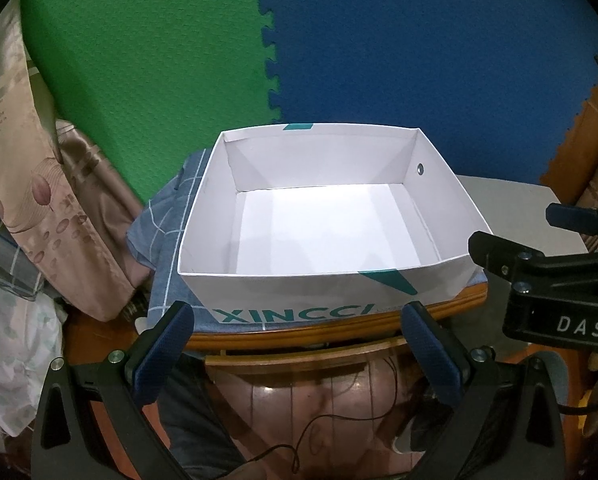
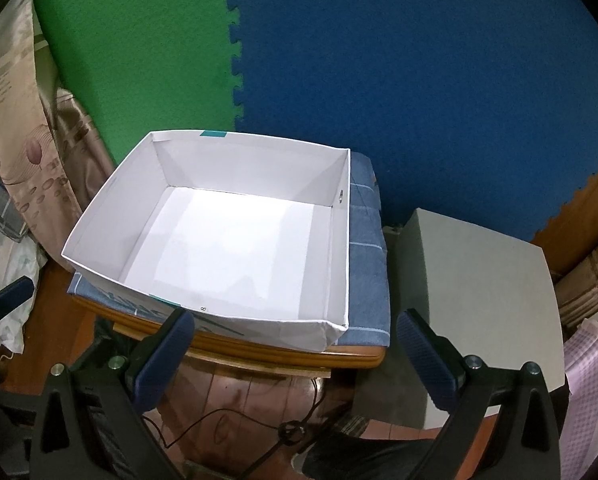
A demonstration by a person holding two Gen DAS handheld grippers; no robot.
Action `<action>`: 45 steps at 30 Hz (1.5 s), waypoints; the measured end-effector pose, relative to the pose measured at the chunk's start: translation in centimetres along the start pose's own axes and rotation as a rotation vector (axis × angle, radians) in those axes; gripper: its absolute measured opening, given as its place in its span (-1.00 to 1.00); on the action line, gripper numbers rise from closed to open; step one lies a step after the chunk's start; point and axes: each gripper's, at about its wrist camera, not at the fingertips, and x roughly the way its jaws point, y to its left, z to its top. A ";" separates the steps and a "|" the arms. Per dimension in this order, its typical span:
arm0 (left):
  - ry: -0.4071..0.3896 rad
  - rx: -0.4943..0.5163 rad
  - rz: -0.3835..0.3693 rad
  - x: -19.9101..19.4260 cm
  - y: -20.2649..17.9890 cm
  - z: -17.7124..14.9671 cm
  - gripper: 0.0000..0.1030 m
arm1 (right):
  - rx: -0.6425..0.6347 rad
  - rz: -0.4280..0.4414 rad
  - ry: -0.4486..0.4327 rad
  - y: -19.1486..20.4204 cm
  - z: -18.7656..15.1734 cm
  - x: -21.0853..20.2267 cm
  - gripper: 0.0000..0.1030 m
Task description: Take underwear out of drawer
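Note:
An open white cardboard box (image 1: pixel 283 296) (image 2: pixel 339 264) with teal lettering sits on a blue checked cloth (image 1: pixel 167 240) (image 2: pixel 369 248) laid over a small wooden table (image 1: pixel 299 334) (image 2: pixel 283 354). Nothing lies inside the box; no underwear or drawer shows in either view. My left gripper (image 1: pixel 299 356) hovers open just in front of the box's near wall. My right gripper (image 2: pixel 295 360) is open too, held near the box's right front corner. The right gripper (image 1: pixel 555 276) also appears at the right edge of the left wrist view.
A grey cabinet (image 2: pixel 479 280) (image 1: pixel 519 208) stands right of the table. Patterned bedding and pillows (image 1: pixel 31 184) (image 2: pixel 15 160) pile up on the left. Green and blue foam mats (image 1: pixel 259 40) (image 2: pixel 235 40) cover the wall behind. A thin black cable (image 2: pixel 227 416) lies on the reddish floor.

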 end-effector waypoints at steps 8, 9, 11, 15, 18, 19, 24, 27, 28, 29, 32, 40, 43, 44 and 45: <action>-0.023 -0.011 -0.024 -0.3 0.2 -1.1 0.99 | 0.005 0.013 -0.021 -0.1 -0.5 -0.4 1.00; -0.042 -0.016 -0.039 -0.4 0.4 -1.8 0.99 | 0.007 0.014 -0.030 -0.3 -0.6 -0.5 1.00; -0.085 -0.025 -0.066 -0.4 0.8 -3.7 0.99 | 0.004 0.033 -0.070 -0.8 -1.3 -1.1 1.00; -0.222 -0.066 -0.110 0.5 2.3 -9.4 0.99 | 0.011 0.014 -0.178 -1.8 -3.5 -2.2 1.00; -0.273 0.005 -0.032 3.8 1.5 -13.9 0.99 | 0.020 -0.022 -0.266 -2.8 -6.2 -2.4 1.00; -0.266 0.045 0.005 5.2 1.1 -15.1 0.99 | 0.027 -0.019 -0.274 -3.2 -7.0 -2.2 1.00; -0.285 0.074 0.090 10.9 0.1 -17.7 0.99 | 0.062 0.012 -0.282 -5.1 -11.2 -0.6 1.00; -0.311 0.072 0.106 13.6 -0.6 -16.4 0.99 | 0.085 0.001 -0.285 -6.1 -12.6 -0.1 1.00; -0.317 0.075 0.113 14.5 -0.9 -15.8 0.99 | 0.095 -0.001 -0.284 -6.3 -13.2 0.0 1.00; -0.312 0.078 0.122 15.2 -1.1 -15.5 0.99 | 0.103 0.006 -0.272 -6.7 -13.6 0.5 1.00; -0.292 0.077 0.133 17.2 -1.6 -14.5 0.99 | 0.104 0.016 -0.229 -6.9 -14.2 2.0 1.00; -0.247 0.053 0.133 20.1 -2.6 -13.8 0.99 | 0.065 0.060 -0.181 -5.5 -14.7 4.4 1.00; -0.216 0.057 0.126 21.2 -2.7 -13.7 0.98 | 0.032 0.068 -0.160 -4.6 -14.8 5.2 1.00; -0.226 0.051 0.125 21.3 -2.7 -13.8 0.98 | 0.024 0.071 -0.151 -4.4 -14.9 5.4 1.00; -0.232 0.041 0.124 21.5 -2.5 -13.7 0.98 | 0.018 0.074 -0.145 -4.3 -14.9 5.6 1.00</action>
